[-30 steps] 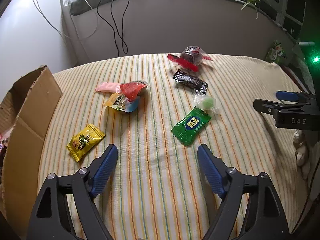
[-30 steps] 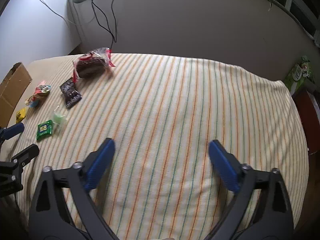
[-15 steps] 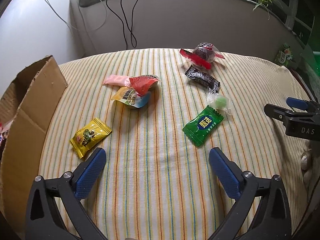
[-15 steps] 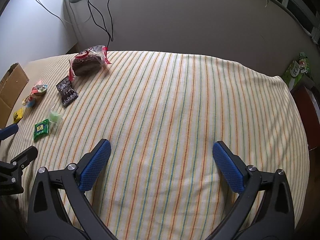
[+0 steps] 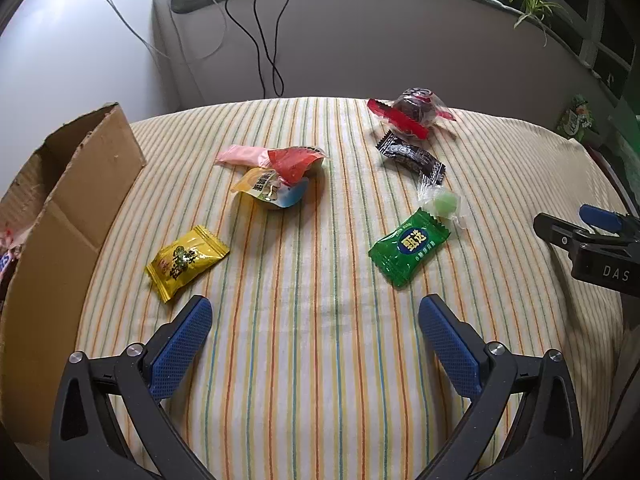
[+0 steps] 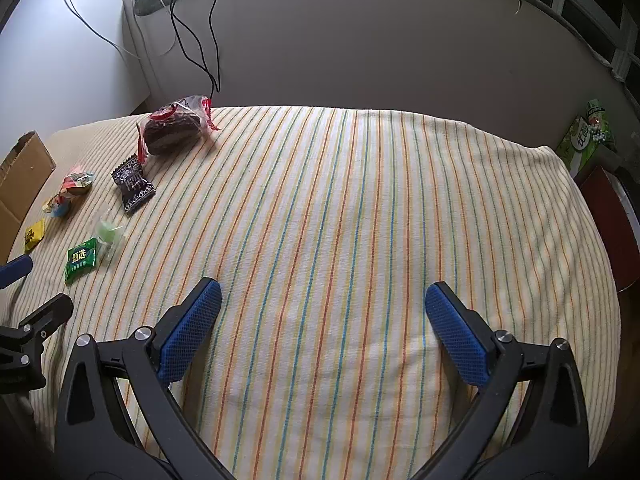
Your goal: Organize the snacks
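Observation:
Several snacks lie on the striped cloth (image 5: 320,360): a yellow packet (image 5: 186,262), a green packet (image 5: 408,246), a pale green candy (image 5: 444,202), a black packet (image 5: 412,156), a wrapped dark cake (image 5: 414,112), and a red, pink and yellow pile (image 5: 276,174). My left gripper (image 5: 316,320) is open and empty, hovering just short of the yellow and green packets. My right gripper (image 6: 324,308) is open and empty over bare cloth; the snacks (image 6: 82,260) lie far to its left.
An open cardboard box (image 5: 60,208) stands at the left edge of the cloth, with some wrappers inside. The right gripper's side (image 5: 592,240) shows at the right of the left wrist view. Cables hang on the wall behind. A green bag (image 6: 588,136) sits beyond the right edge.
My left gripper's jaws have opened wider and it has pulled back and turned slightly, so the snacks sit more central. The right gripper has opened a little and shifted slightly.

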Tool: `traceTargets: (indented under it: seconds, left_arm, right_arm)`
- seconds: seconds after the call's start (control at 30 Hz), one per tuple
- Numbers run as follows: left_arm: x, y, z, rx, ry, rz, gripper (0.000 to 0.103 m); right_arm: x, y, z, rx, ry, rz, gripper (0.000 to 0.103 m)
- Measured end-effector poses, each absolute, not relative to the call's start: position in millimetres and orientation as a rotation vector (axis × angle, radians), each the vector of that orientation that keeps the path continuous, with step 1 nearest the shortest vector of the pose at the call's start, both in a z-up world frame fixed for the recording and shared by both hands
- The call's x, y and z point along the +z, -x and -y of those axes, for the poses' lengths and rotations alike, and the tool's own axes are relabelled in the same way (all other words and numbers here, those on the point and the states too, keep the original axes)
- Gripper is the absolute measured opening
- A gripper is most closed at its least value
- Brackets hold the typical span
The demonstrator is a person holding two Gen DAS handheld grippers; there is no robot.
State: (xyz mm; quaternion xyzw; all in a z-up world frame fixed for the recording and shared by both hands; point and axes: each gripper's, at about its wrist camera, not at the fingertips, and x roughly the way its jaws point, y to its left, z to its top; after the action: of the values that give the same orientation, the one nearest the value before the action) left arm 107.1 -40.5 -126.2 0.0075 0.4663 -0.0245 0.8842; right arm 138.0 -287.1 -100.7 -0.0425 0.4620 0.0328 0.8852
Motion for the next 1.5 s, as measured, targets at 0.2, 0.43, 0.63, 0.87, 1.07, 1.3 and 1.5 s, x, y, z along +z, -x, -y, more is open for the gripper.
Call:
traceTargets:
  seconds: [0.2, 0.43, 0.63, 0.87, 1.07, 1.3, 1.5]
  left_arm:
    - [-127.0, -103.1, 39.1, -0.04, -0.008, -0.967, 0.103]
    - [-127.9, -94.3, 43.7, -0.04, -0.002, -0.965, 0.103]
    - [-128.7, -92.9, 45.0, -0.039, -0.004, -0.965, 0.103]
    - [-128.0, -95.0, 44.2, -0.041, -0.003, -0.965, 0.103]
    - [-128.3, -94.6, 44.0, -0.041, -0.001, -0.965, 0.103]
    - [-128.5, -94.0, 44.2, -0.042, -0.001, -0.965, 0.103]
    - [-128.8, -94.2, 43.9, -0.042, -0.001, -0.964, 0.103]
  right_arm:
    - [-100.7, -137.7, 287.3, 0.068, 0.088, -0.961, 0.103]
    - [-100.6, -139.1, 287.3, 0.068, 0.088, -0.961, 0.103]
    - [-100.6, -139.2, 287.4, 0.068, 0.088, -0.962, 0.103]
    - [-100.5, -138.9, 287.4, 0.068, 0.087, -0.962, 0.103]
    - [-100.6, -138.0, 287.4, 0.068, 0.087, -0.961, 0.103]
    - [-100.7, -138.1, 287.4, 0.067, 0.087, -0.961, 0.103]
    - [-100.7, -138.9, 287.4, 0.067, 0.087, -0.961, 0.103]
